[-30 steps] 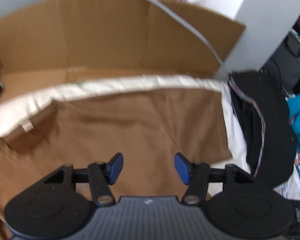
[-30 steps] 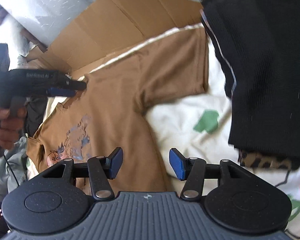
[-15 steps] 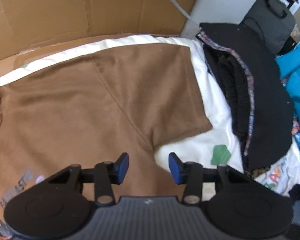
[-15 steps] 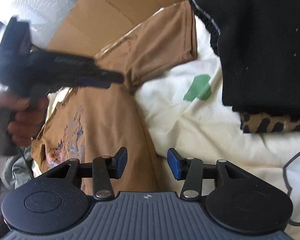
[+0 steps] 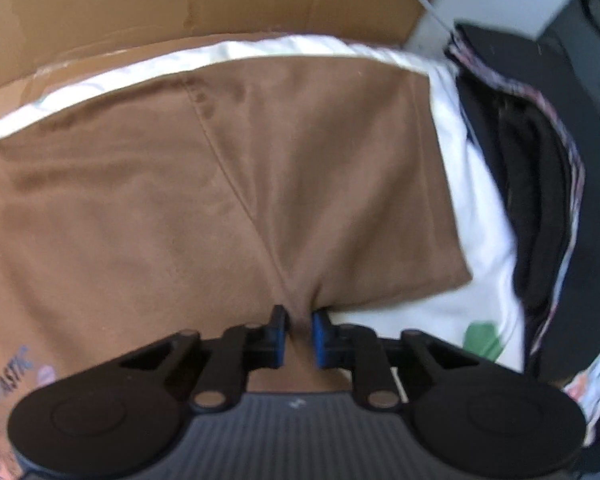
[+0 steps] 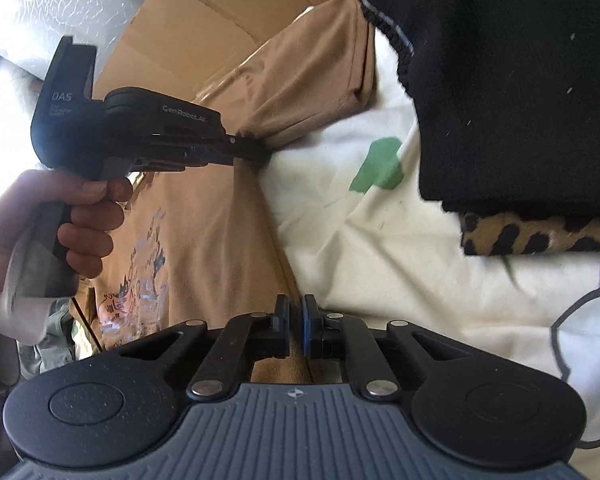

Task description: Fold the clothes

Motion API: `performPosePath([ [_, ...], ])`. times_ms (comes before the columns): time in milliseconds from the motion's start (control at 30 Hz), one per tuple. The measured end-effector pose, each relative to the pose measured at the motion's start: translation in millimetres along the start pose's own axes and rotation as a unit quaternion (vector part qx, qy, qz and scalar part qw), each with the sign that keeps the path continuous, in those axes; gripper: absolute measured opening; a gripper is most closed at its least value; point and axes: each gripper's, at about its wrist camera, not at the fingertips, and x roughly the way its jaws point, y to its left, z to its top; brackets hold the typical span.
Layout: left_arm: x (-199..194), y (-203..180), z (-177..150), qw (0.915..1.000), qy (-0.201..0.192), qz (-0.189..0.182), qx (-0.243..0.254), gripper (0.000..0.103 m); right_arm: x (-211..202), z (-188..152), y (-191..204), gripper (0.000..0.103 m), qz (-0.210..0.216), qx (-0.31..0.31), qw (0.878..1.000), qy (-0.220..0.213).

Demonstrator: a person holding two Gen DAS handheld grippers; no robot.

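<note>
A brown T-shirt (image 5: 180, 200) with a printed front lies flat on a white patterned sheet (image 5: 460, 312). My left gripper (image 5: 300, 332) is at the armpit where the sleeve meets the body. Its jaws are closing and a small bunch of brown fabric is pinched between the blue pads. In the right wrist view that same left gripper (image 6: 256, 152) points into the armpit, held by a person's hand (image 6: 60, 220). Lower on the T-shirt (image 6: 204, 240), my right gripper (image 6: 296, 320) is shut on its side edge.
A pile of black garments (image 5: 560, 200) lies right of the sleeve, over a leopard-print piece (image 6: 532, 236). A cardboard wall (image 5: 220, 0) stands behind the shirt. The sheet (image 6: 380, 260) with green shapes lies between shirt and pile.
Both grippers came down onto the shirt and went from open to shut. The left one moved from the shoulder area to the armpit; the right one closed on the side edge.
</note>
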Motion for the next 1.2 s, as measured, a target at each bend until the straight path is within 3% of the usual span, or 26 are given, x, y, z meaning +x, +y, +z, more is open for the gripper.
performPosePath([
  [133,-6.2,3.5,-0.6,0.9991,-0.032,-0.026,-0.011,0.015,-10.4,10.9,0.6,0.008,-0.004,0.003,0.999,-0.040],
  [200,-8.8,3.3,-1.5,0.9985,-0.038,-0.037,-0.007,0.021,-13.3,20.0,0.7,0.011,-0.002,0.013,0.998,-0.064],
  [233,-11.3,3.6,-1.9,0.9979,-0.042,-0.048,-0.008,0.028,-12.9,24.9,1.4,0.015,-0.004,0.019,0.997,-0.074],
  [300,-17.9,5.5,-3.4,0.9957,-0.053,-0.074,-0.014,0.037,-7.9,34.0,3.9,0.035,-0.017,0.035,0.995,-0.093],
  [367,-26.0,6.7,-4.4,0.9929,-0.064,-0.098,-0.021,0.043,-0.9,41.5,5.5,0.044,-0.019,0.051,0.993,-0.101],
  [433,-29.6,11.1,-5.3,0.9903,-0.067,-0.117,-0.035,0.043,6.6,48.7,7.5,0.045,-0.018,0.061,0.993,-0.104],
  [567,-34.7,24.1,-5.3,0.9854,-0.074,-0.142,-0.056,0.032,19.3,57.0,5.0,0.045,-0.022,0.087,0.990,-0.112],
  [700,-38.3,34.5,-5.2,0.9830,-0.082,-0.153,-0.059,0.027,33.4,64.9,0.4,0.046,-0.028,0.117,0.986,-0.114],
  [800,-31.9,38.7,-5.0,0.9847,-0.077,-0.148,-0.051,0.018,38.2,69.0,1.4,0.058,-0.043,0.131,0.982,-0.129],
  [867,-23.6,41.2,-5.4,0.9852,-0.067,-0.149,-0.051,0.013,41.5,71.2,-1.4,0.059,-0.056,0.153,0.977,-0.135],
  [1200,1.7,38.3,-8.5,0.9889,-0.042,-0.139,-0.030,0.011,55.1,83.3,-7.3,0.058,-0.077,0.221,0.958,-0.167],
])
